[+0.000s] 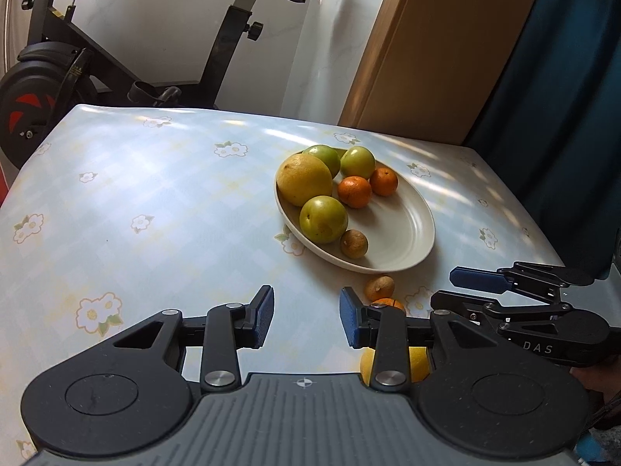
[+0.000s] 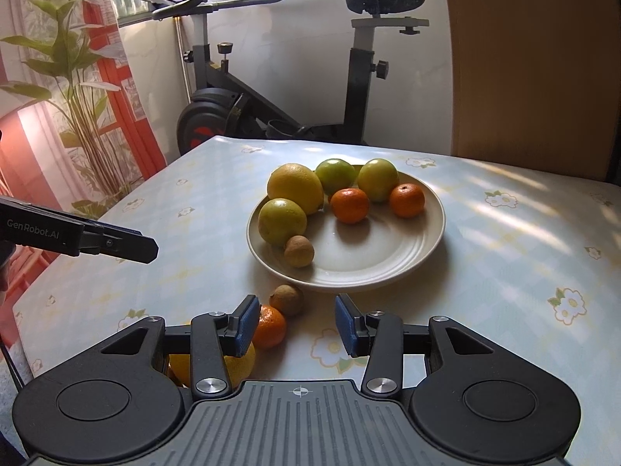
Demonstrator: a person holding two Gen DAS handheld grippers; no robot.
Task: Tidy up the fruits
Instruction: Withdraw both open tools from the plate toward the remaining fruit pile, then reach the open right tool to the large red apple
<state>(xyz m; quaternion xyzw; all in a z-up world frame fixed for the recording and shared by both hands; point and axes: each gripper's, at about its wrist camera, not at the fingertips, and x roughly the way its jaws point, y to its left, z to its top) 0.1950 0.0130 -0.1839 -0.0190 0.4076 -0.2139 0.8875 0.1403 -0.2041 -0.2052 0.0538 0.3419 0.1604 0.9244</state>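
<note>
Three fruits lie loose on the worktop (image 2: 504,240), just near of the plate (image 2: 427,248): a small brown fruit (image 2: 287,299), a little orange (image 2: 269,326) touching it, and a big yellow fruit (image 2: 240,367) nearest of all. The plate holds seven more. The orange looks light and a bit soft, so take it gently around its middle. The yellow one looks heavier and smooth. Both the left gripper (image 1: 306,320) and the right gripper (image 2: 297,324) have their fingers apart, holding nothing.
</note>
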